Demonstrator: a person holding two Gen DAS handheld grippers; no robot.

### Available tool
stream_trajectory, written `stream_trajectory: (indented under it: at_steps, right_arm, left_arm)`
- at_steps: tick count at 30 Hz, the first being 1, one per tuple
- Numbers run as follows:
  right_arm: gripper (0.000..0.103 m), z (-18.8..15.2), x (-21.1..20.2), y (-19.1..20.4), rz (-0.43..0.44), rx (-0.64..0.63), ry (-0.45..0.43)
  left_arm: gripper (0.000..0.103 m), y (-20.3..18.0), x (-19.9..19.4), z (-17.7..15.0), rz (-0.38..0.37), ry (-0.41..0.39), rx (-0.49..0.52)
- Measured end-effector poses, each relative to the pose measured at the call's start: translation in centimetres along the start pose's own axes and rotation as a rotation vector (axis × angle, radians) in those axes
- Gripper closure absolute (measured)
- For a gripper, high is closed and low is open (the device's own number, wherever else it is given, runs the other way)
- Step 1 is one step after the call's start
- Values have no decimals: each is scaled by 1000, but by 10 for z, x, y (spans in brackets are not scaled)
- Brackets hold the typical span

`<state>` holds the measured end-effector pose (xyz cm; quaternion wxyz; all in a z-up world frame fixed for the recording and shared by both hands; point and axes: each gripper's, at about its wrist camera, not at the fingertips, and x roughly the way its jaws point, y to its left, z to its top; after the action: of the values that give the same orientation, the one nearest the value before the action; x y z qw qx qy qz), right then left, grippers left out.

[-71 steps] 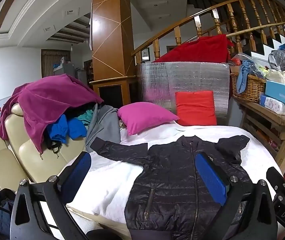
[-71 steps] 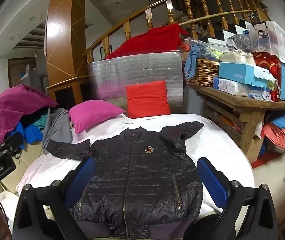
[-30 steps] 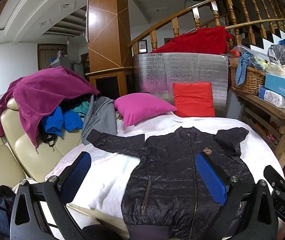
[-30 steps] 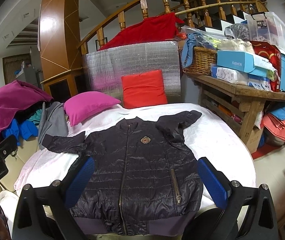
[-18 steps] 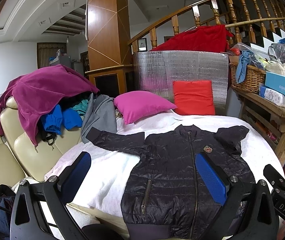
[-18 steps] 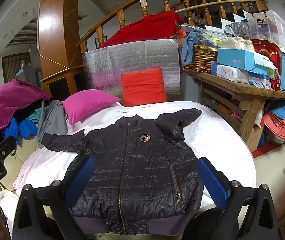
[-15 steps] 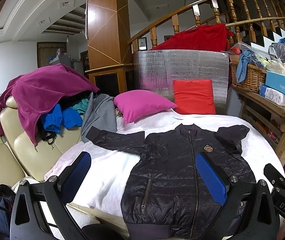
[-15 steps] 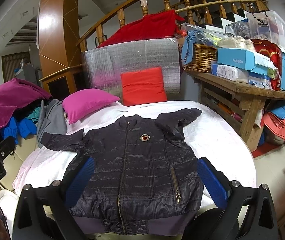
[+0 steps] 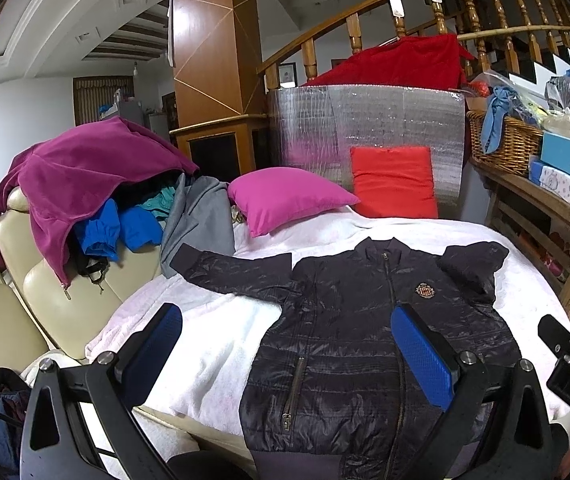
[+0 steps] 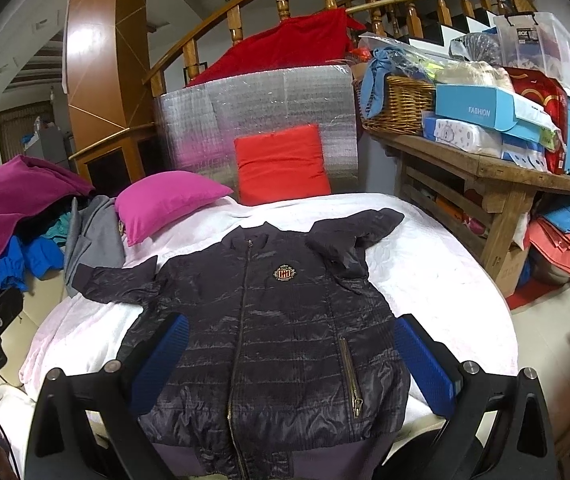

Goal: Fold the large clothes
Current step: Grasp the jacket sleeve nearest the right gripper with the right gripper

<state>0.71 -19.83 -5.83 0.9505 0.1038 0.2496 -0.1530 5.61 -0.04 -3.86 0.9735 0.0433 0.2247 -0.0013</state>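
A black quilted jacket (image 9: pixel 365 340) lies flat, zipped, front up on a white-covered bed (image 9: pixel 213 344). Its left sleeve is spread out toward the sofa; its right sleeve is folded in on the chest side. It also shows in the right wrist view (image 10: pixel 277 332). My left gripper (image 9: pixel 285 352) is open and empty, held above the jacket's lower left half. My right gripper (image 10: pixel 293 356) is open and empty, held above the jacket's lower front. Both have blue pads (image 10: pixel 425 364).
A pink pillow (image 9: pixel 289 196) and a red cushion (image 9: pixel 393 180) lie at the bed's far end. A cream sofa (image 9: pixel 45 280) with piled clothes (image 9: pixel 85 176) stands left. A wooden bench (image 10: pixel 485 172) with a basket and boxes stands right.
Both grippers have shifted slightly and tilted, so the jacket sits a little lower and fuller in view. The jacket has not moved. Both grippers stay open.
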Motion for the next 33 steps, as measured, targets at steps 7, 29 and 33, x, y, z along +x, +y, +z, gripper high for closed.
stream_trajectory:
  at_steps: [7,29,33]
  right_arm:
    - [0,13,29,-6,-1,17,13]
    - [0,62,373,-251,314,675,260]
    - [0,61,438,-280,381,848,259]
  left_arm:
    - [0,-8,29,3,15,35,16]
    - [0,-87,357,-80,-53,586,8]
    - [0,-104,368,-85,-42,604,71]
